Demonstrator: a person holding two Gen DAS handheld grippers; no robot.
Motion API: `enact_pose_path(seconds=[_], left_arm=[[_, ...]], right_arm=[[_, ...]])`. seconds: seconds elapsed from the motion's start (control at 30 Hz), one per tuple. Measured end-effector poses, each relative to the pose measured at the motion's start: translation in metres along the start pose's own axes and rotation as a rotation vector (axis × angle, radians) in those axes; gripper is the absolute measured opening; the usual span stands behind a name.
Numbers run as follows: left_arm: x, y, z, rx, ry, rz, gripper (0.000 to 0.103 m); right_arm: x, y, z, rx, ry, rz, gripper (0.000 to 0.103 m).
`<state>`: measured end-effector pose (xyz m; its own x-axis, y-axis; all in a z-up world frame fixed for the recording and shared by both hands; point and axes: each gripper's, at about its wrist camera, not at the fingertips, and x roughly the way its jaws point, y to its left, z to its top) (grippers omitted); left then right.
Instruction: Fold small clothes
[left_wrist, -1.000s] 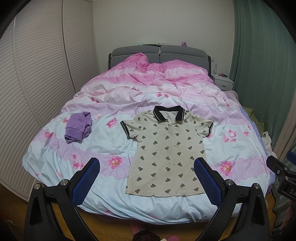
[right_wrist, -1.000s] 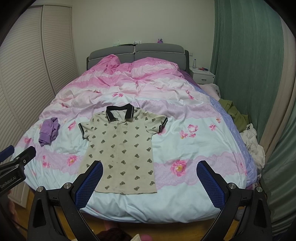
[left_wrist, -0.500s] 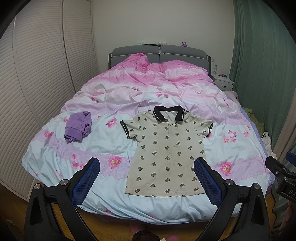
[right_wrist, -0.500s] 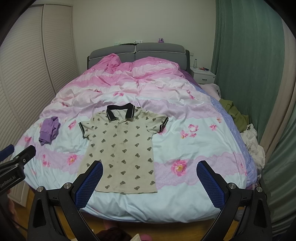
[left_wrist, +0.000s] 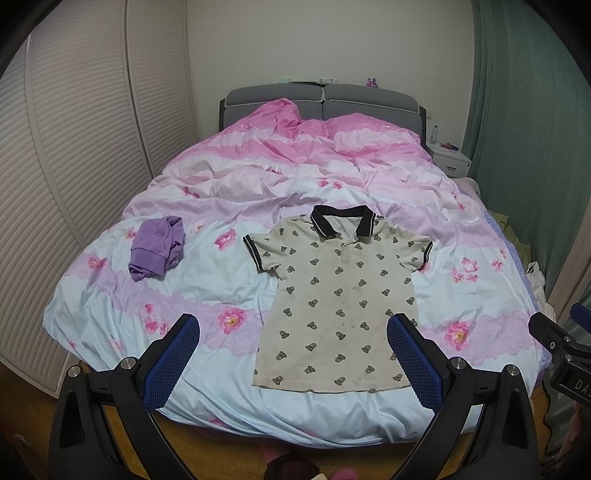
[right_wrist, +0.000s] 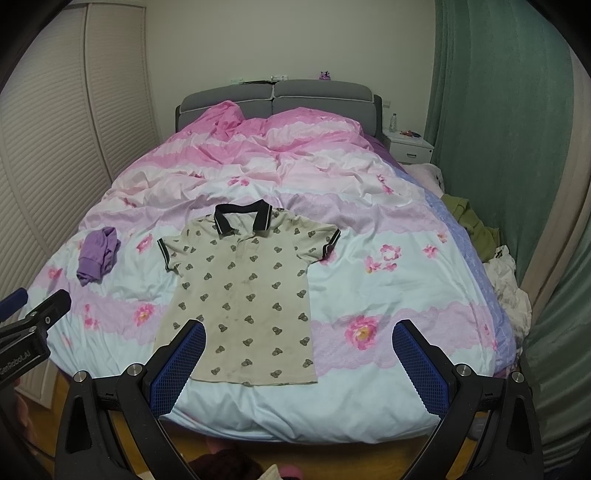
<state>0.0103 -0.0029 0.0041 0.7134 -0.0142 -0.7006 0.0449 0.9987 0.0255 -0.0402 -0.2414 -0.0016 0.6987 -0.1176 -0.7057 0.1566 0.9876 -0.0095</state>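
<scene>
A small beige polo shirt (left_wrist: 338, 299) (right_wrist: 243, 295) with a dark collar and a bear print lies flat, front up, near the foot of the bed. Its hem faces me. A crumpled purple garment (left_wrist: 157, 247) (right_wrist: 96, 254) lies to the shirt's left. My left gripper (left_wrist: 293, 339) hangs open above the foot of the bed, short of the hem, holding nothing. My right gripper (right_wrist: 299, 343) is open too, at the same distance, a little to the right of the shirt. Each gripper shows at the edge of the other's view.
The bed (left_wrist: 207, 280) carries a rumpled pink, white and lilac floral duvet. A louvred wardrobe (left_wrist: 66, 155) stands at the left. Green curtains (right_wrist: 491, 129), a white nightstand (right_wrist: 408, 146) and a pile of clothes (right_wrist: 476, 229) are at the right. Wooden floor lies below the foot.
The right wrist view has drifted slightly; shirt and bed sit marginally higher in frame. Both grippers stay open and nothing on the bed has moved.
</scene>
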Motion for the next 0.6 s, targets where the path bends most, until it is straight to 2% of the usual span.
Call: enact_pose_path(seconds=[0.23, 0.43, 0.6], left_arm=[[0.046, 0.014, 0.025, 0.034, 0.012, 0.0, 0.103], [0.112, 0.022, 0.056, 0.073, 0.075, -0.054, 0.103], [0.163, 0.012, 0.081, 0.108, 0.097, -0.067, 0.103]], right_arm=[[0.039, 0.02, 0.009, 0.004, 0.047, -0.011, 0.102], [0.089, 0.037, 0.035, 0.06, 0.1, -0.032, 0.102], [0.133, 0.038, 0.057, 0.1, 0.116, -0.102, 0.102]])
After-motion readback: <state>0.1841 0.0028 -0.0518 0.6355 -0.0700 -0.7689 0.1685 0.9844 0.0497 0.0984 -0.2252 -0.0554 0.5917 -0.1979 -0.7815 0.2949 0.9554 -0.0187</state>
